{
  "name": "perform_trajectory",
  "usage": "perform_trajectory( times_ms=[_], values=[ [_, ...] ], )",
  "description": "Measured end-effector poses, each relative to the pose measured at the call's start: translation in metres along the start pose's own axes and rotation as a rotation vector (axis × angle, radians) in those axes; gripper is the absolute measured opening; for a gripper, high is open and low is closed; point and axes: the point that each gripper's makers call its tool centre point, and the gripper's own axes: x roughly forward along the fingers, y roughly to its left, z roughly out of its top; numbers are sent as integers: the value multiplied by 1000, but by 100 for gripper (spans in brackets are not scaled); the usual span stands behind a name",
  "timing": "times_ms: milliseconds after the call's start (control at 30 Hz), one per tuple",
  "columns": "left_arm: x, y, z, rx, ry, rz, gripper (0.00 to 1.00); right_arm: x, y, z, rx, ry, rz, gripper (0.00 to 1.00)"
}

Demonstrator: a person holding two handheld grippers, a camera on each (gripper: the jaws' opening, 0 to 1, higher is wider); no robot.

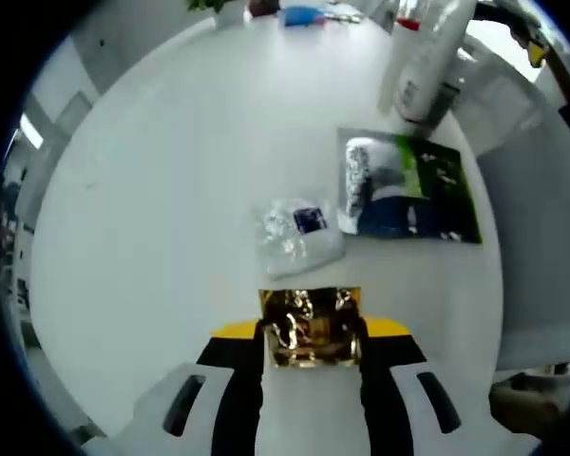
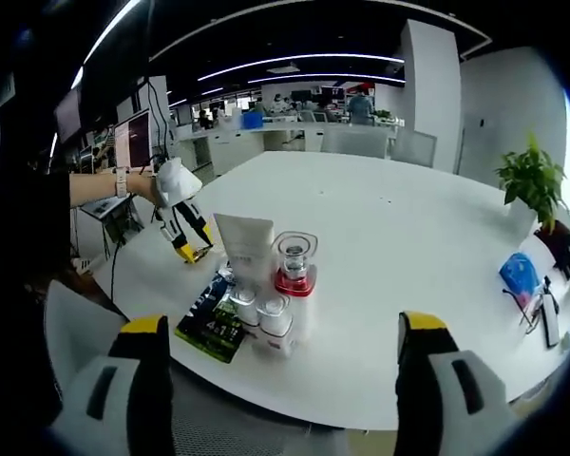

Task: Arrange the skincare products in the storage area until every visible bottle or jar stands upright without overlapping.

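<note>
Left gripper view looks down on a white table (image 1: 152, 190), where the left gripper (image 1: 312, 356) has its jaws clamped on a crinkled gold foil sachet (image 1: 310, 326). Just beyond it lies a clear plastic sachet (image 1: 294, 231), and to the right of that a flat green and silver packet (image 1: 408, 188). A white bottle (image 1: 426, 57) stands at the far right, near the table edge.

Right gripper view shows the right gripper (image 2: 283, 366) spread wide with nothing between its jaws. Ahead of it a white tube (image 2: 245, 245), a clear-capped bottle with a red band (image 2: 295, 266) and what look like two small white jars (image 2: 261, 315) stand upright in a tight cluster beside the green packet (image 2: 212, 326). Further left, a person's hand holds the left gripper (image 2: 186, 228) low over the table (image 2: 380, 228).
</note>
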Motion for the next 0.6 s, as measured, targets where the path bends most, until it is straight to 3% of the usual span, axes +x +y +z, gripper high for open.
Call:
perform_trajectory(
  times_ms=[600],
  values=[
    [5, -35, 7, 20, 14, -33, 36, -3, 5, -2, -12, -7, 9, 100]
  ],
)
